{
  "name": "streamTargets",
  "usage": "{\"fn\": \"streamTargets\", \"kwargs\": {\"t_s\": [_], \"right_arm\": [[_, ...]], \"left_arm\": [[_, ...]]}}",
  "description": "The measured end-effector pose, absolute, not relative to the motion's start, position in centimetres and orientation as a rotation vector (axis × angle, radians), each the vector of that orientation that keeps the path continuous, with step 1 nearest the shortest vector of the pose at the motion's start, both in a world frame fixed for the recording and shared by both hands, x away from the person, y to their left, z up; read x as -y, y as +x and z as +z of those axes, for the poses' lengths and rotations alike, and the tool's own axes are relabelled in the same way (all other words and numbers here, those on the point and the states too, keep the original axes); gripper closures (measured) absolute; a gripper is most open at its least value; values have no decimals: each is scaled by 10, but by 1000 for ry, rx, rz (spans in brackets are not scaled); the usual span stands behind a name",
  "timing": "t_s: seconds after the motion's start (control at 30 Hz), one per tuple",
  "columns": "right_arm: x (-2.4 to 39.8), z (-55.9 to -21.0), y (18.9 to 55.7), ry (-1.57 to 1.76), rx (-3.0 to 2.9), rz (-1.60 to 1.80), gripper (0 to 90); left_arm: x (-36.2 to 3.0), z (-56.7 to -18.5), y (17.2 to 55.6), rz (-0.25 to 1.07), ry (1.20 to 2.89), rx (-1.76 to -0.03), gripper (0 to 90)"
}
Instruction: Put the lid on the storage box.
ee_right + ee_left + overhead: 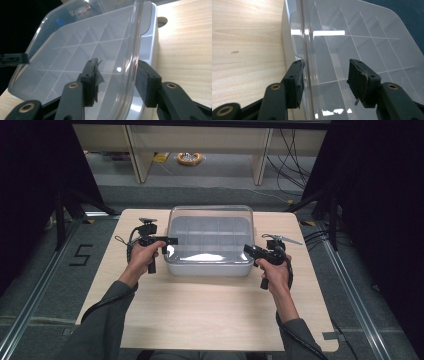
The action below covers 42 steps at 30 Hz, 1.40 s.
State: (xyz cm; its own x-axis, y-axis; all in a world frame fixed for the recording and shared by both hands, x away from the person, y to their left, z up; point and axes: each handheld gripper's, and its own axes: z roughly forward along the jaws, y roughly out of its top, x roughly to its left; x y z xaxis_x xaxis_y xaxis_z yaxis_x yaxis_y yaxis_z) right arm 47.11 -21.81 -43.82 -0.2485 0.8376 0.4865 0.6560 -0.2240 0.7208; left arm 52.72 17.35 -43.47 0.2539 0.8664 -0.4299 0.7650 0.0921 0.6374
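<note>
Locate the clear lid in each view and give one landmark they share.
High view: the clear lid sits centre, on the white box, between both hand-held grippers.
Left gripper view: it covers the right half, its edge running up from the left jaw.
Right gripper view: it covers the left and centre, its curved edge between the jaws.
Shared landmark: the divider grid seen through the lid.

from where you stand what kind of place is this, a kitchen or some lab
Most likely a lab or recording room, not a kitchen. A pale wooden table stands between black curtains, loose black cables trail over the grey floor behind, and a black number five is taped on the floor.
</note>
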Motion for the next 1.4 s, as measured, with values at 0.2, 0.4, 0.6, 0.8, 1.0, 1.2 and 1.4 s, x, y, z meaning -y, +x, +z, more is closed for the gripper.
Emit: {"fn": "streamTargets", "kwargs": {"t_s": [0.2, 0.4, 0.6, 0.8, 1.0, 1.2, 1.4], "right_arm": [[217, -442, 471, 1943, -1807, 1475, 566], [220, -449, 475, 1815, -1818, 1481, 558], [219, -448, 473, 1903, -1818, 1491, 550], [224, -454, 482, 1697, -1848, 1480, 519], [224, -449, 485, 1717, -1873, 1442, 505], [227, -445, 485, 1752, -1891, 1415, 495], [245, -433, 480, 1776, -1813, 1390, 495]], "left_arm": [[-171, -437, 525, 185, 1675, -1505, 466], [-171, -438, 522, 206, 1668, -1493, 464], [-173, -439, 517, 299, 1712, -1470, 444], [-172, -448, 517, 246, 1728, -1479, 454], [-176, -448, 517, 229, 1716, -1482, 477], [-181, -449, 515, 231, 1707, -1490, 485], [-184, -451, 515, 215, 1689, -1506, 487]]}}
